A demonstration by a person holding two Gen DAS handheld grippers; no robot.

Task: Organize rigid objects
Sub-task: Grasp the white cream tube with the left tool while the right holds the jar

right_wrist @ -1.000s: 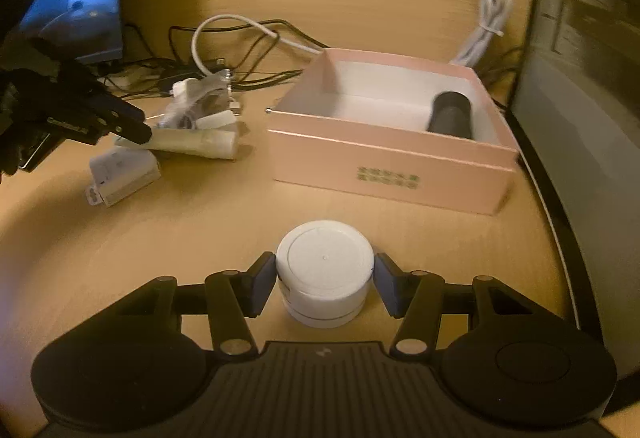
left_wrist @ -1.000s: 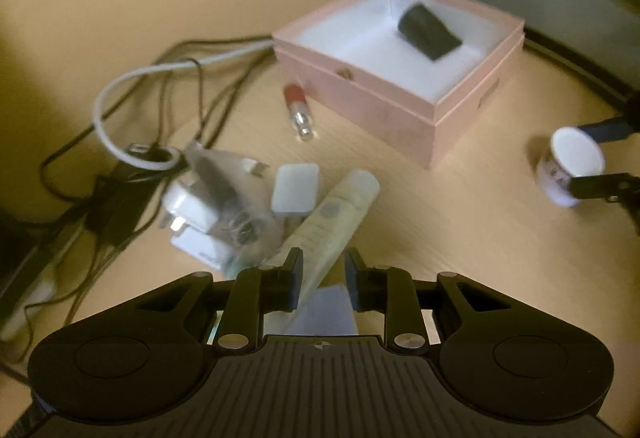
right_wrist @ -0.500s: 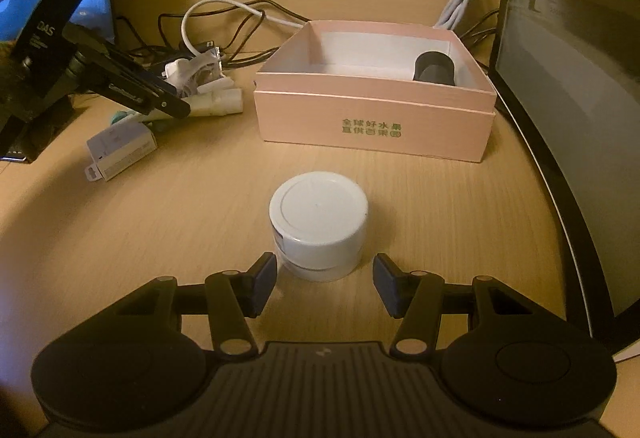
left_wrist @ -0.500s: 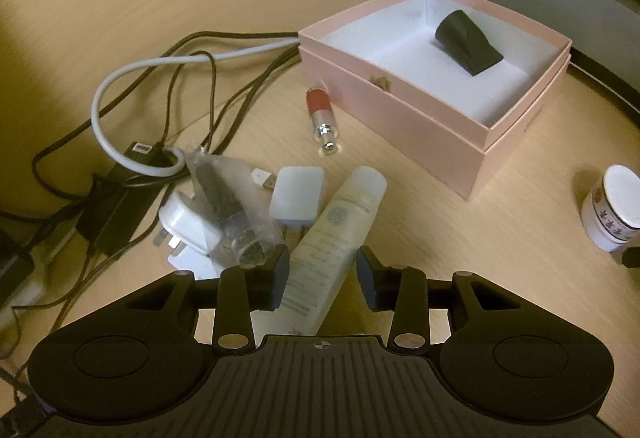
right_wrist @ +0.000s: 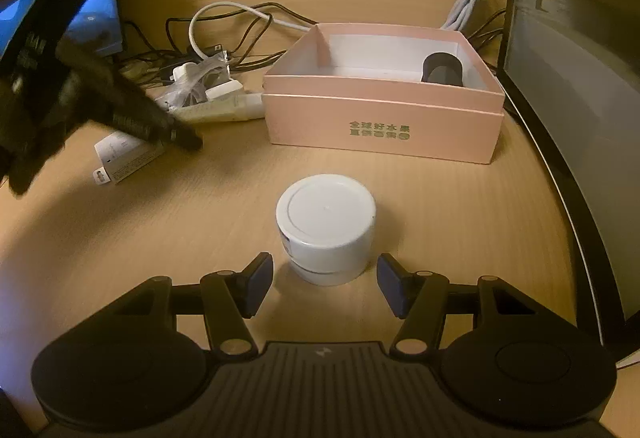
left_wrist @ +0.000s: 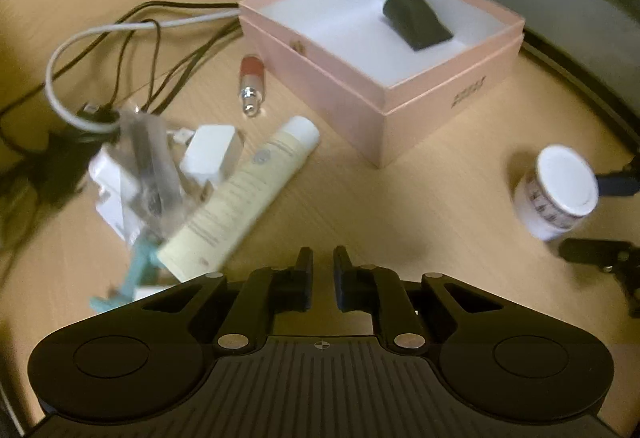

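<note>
Ahead-left of the left gripper (left_wrist: 322, 270), its jaws nearly together on nothing, a blurred clutter of chargers (left_wrist: 210, 154) half hides a cream tube (left_wrist: 244, 194). The pink box (right_wrist: 384, 114) lies beyond. The right gripper (right_wrist: 325, 284), spread wide, flanks the white jar (right_wrist: 326, 226) without touching.

White jar (right_wrist: 326, 228) upright nr pink box (right_wrist: 384, 118).

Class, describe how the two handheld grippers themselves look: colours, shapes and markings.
Both are matte black with ribbed bases, round side discs and silver pivot pins. The left gripper has narrow black fingers; the right gripper has dark blue pads. No cables or sleeves show.
</note>
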